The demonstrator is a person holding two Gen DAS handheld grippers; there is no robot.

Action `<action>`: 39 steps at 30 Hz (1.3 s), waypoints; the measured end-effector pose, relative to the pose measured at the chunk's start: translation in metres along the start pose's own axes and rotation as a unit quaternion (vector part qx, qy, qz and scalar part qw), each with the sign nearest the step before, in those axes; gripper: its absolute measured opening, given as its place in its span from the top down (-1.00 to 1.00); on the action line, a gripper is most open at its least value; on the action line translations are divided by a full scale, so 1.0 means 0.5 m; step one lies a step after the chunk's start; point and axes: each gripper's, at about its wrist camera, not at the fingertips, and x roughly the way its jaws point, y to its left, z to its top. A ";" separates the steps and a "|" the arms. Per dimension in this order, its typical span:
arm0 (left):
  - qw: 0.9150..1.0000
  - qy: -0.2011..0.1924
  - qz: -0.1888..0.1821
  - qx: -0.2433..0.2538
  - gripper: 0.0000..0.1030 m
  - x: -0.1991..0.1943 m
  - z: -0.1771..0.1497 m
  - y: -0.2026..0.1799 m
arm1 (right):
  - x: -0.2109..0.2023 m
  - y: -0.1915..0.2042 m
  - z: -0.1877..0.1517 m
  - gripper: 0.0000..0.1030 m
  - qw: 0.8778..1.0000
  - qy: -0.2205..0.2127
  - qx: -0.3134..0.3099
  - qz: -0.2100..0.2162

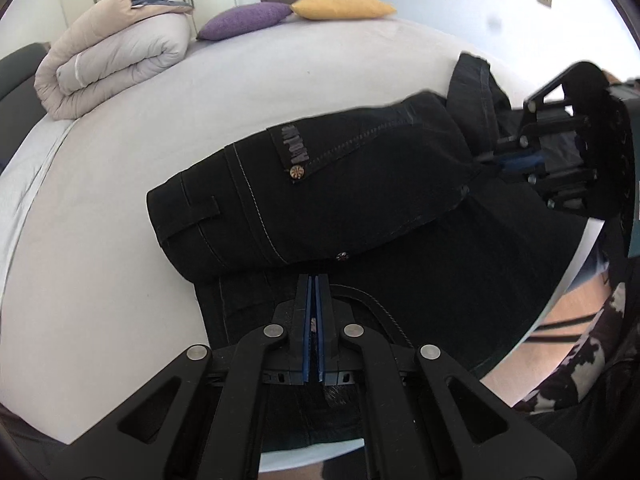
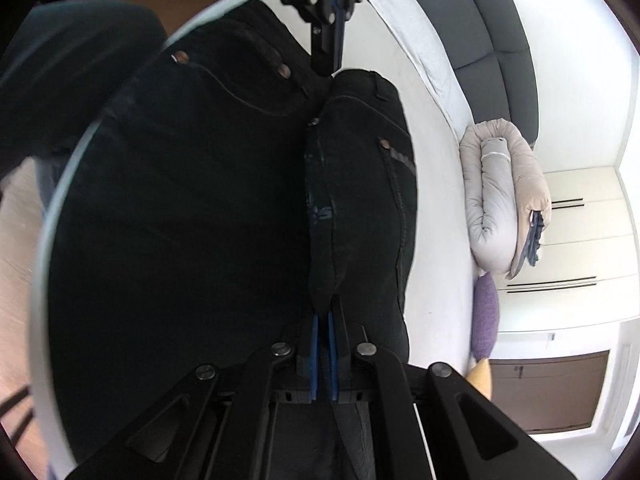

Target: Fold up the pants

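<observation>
Black pants lie on the white bed, with the waist part doubled over the legs, showing a pocket with a label and rivets. My left gripper is shut, its tips pinching the near edge of the folded-over layer. In the right wrist view the left gripper comes in from the top onto the same fold of the pants. My right gripper is shut on the other end of the folded layer. In the left wrist view the right gripper bites the cloth at the right.
A rolled duvet lies at the far left of the bed, with a purple cushion and a yellow cushion behind. A person's patterned clothing is at the bed's near right edge. A dark headboard and white wardrobe border the bed.
</observation>
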 end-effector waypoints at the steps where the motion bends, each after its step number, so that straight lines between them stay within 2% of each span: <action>1: 1.000 -0.012 -0.003 -0.004 0.99 -0.011 -0.013 -0.005 | -0.007 -0.016 0.002 0.91 0.999 -0.005 0.029 0.011; 2: 1.000 -0.026 -0.004 -0.005 0.99 -0.025 -0.021 -0.013 | -0.015 -0.036 0.001 0.91 0.998 -0.012 0.063 0.022; 5: 0.997 -0.057 0.052 0.018 0.97 -0.055 -0.059 -0.054 | -0.028 -0.094 -0.010 0.91 0.990 -0.024 0.134 0.048; 8: 0.993 -0.073 0.085 0.046 0.94 -0.066 -0.081 -0.096 | -0.037 -0.164 -0.013 0.90 0.976 -0.035 0.201 0.076; 9: 0.989 -0.076 0.107 0.061 0.90 -0.066 -0.089 -0.115 | -0.050 -0.171 -0.017 0.90 0.972 -0.037 0.216 0.083; 10: 0.986 -0.077 0.128 0.076 0.76 -0.063 -0.091 -0.122 | -0.054 -0.182 -0.023 0.90 0.967 -0.040 0.235 0.092; 12: 0.976 -0.087 0.171 0.099 0.01 -0.059 -0.098 -0.152 | -0.058 -0.218 -0.026 0.90 0.955 -0.047 0.269 0.111; 13: 0.971 -0.095 0.187 0.112 -0.74 -0.057 -0.100 -0.164 | -0.062 -0.226 -0.031 0.90 0.951 -0.049 0.282 0.119; 14: 0.968 -0.105 0.194 0.122 -1.00 -0.056 -0.097 -0.169 | -0.066 -0.232 -0.036 0.90 0.947 -0.050 0.293 0.126; 15: 0.961 -0.119 0.207 0.138 -1.00 -0.057 -0.100 -0.184 | -0.066 -0.242 -0.040 0.90 0.943 -0.050 0.302 0.133; 17: 0.954 -0.119 0.227 0.159 -1.00 -0.043 -0.089 -0.195 | -0.069 -0.254 -0.045 0.90 0.937 -0.050 0.315 0.141; 18: 0.946 -0.120 0.245 0.175 -1.00 -0.033 -0.092 -0.209 | -0.067 -0.261 -0.049 0.90 0.933 -0.051 0.323 0.147; 20: 0.925 -0.127 0.288 0.212 -1.00 -0.013 -0.091 -0.234 | -0.070 -0.272 -0.057 0.90 0.923 -0.055 0.345 0.162; 22: 0.900 -0.133 0.336 0.245 -1.00 0.016 -0.097 -0.266 | -0.070 -0.288 -0.065 0.90 0.911 -0.060 0.368 0.176; 24: 0.882 -0.135 0.369 0.259 -1.00 0.043 -0.103 -0.284 | -0.067 -0.301 -0.065 0.90 0.901 -0.065 0.386 0.188; 25: 0.881 -0.126 0.378 0.255 -1.00 0.065 -0.100 -0.288 | -0.065 -0.307 -0.064 0.90 0.897 -0.067 0.392 0.191; 28: 0.896 -0.095 0.370 0.226 -0.99 0.102 -0.090 -0.274 | -0.062 -0.318 -0.067 0.90 0.887 -0.072 0.409 0.200; 30: 0.899 -0.094 0.374 0.208 -0.93 0.106 -0.084 -0.268 | -0.061 -0.322 -0.073 0.90 0.881 -0.075 0.419 0.205; 31: 0.900 -0.095 0.375 0.201 -0.73 0.107 -0.082 -0.263 | -0.060 -0.324 -0.075 0.90 0.879 -0.077 0.423 0.207; 32: 0.902 -0.094 0.373 0.193 -0.41 0.109 -0.081 -0.259 | -0.060 -0.325 -0.078 0.90 0.877 -0.078 0.426 0.208; 33: 0.905 -0.091 0.370 0.186 -0.26 0.113 -0.080 -0.255 | -0.059 -0.325 -0.080 0.90 0.876 -0.079 0.428 0.209; 35: 0.915 -0.088 0.354 0.172 0.49 0.116 -0.077 -0.242 | -0.058 -0.321 -0.079 0.90 0.877 -0.079 0.427 0.208; 39: 0.933 -0.100 0.312 0.150 0.73 0.096 -0.095 -0.233 | -0.057 -0.309 -0.078 0.90 0.883 -0.074 0.417 0.203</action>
